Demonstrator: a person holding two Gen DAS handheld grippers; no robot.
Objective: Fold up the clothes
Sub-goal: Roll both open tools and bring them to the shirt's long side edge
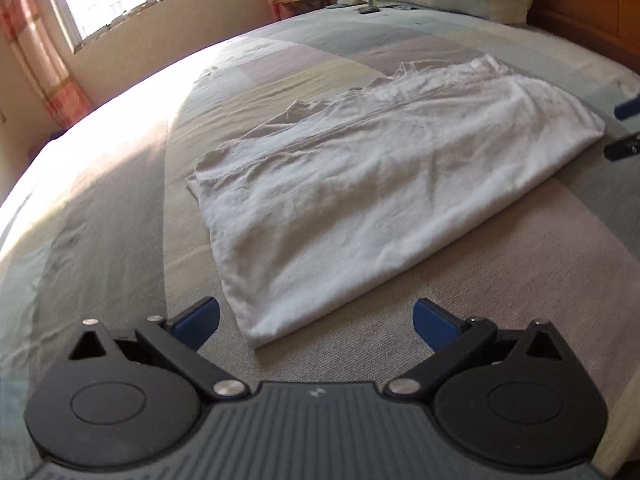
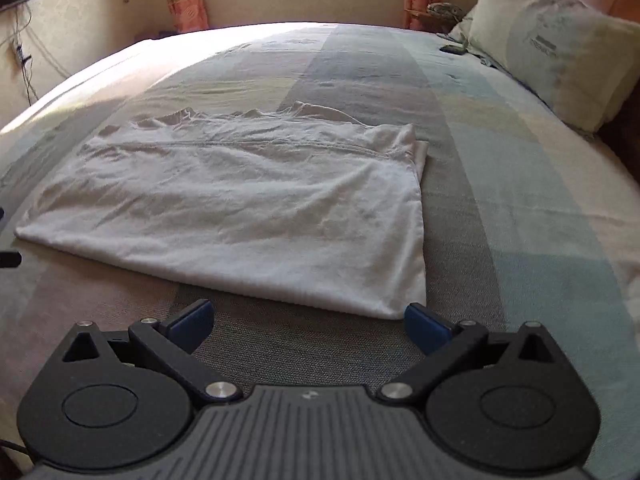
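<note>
Both your grippers, left [image 1: 316,320] and right [image 2: 308,320], gape wide, holding nothing, at the near corners of the white garment [image 1: 352,192], lying flat on the bed [image 1: 520,280], seemingly doubled over. Whether another fold remains, you can't tell.

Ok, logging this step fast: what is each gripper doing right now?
Left gripper: open, holding nothing, near the white garment's corner.
Right gripper: open, holding nothing, at the garment's near edge.
</note>
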